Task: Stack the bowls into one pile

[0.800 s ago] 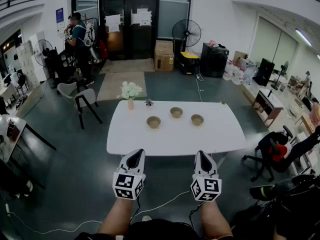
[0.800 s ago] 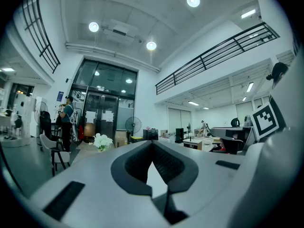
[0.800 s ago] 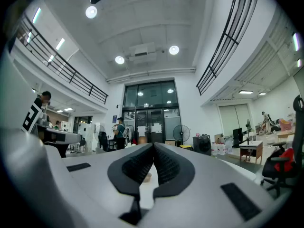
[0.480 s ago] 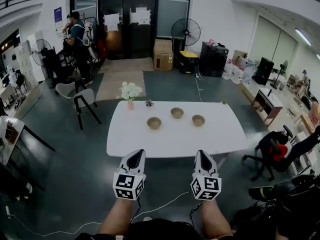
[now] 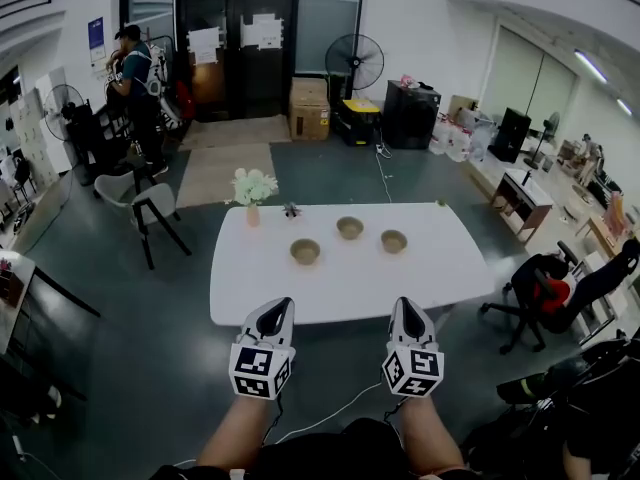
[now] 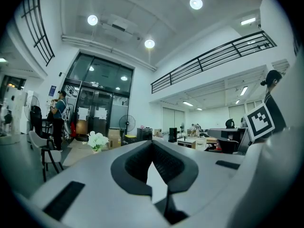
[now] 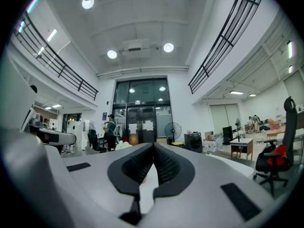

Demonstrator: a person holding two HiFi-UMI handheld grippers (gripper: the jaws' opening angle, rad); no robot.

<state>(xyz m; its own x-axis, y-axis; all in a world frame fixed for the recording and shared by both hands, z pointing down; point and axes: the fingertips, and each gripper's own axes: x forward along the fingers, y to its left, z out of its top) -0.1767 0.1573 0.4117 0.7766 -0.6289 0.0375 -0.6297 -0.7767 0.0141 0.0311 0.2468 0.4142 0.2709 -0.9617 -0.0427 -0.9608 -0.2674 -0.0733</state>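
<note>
Three tan bowls stand apart on the white table (image 5: 300, 288): a left bowl (image 5: 305, 252), a middle bowl (image 5: 350, 228) farther back, and a right bowl (image 5: 394, 241). My left gripper (image 5: 281, 308) and right gripper (image 5: 402, 308) are held level, short of the table's near edge and well away from the bowls. In both gripper views the jaws meet at their tips with nothing between them, the left gripper (image 6: 153, 144) and the right gripper (image 7: 154, 146) alike. The bowls do not show in either gripper view.
A vase of white flowers (image 5: 253, 190) and a small dark object (image 5: 291, 209) stand at the table's far left. A grey chair (image 5: 145, 208) is left of the table, a black office chair (image 5: 540, 288) right of it. Cables (image 5: 320, 418) run over the floor.
The head view has shifted a little, so the table and bowls sit slightly left and higher. Both grippers keep their place in front of me. The bowls have not moved.
</note>
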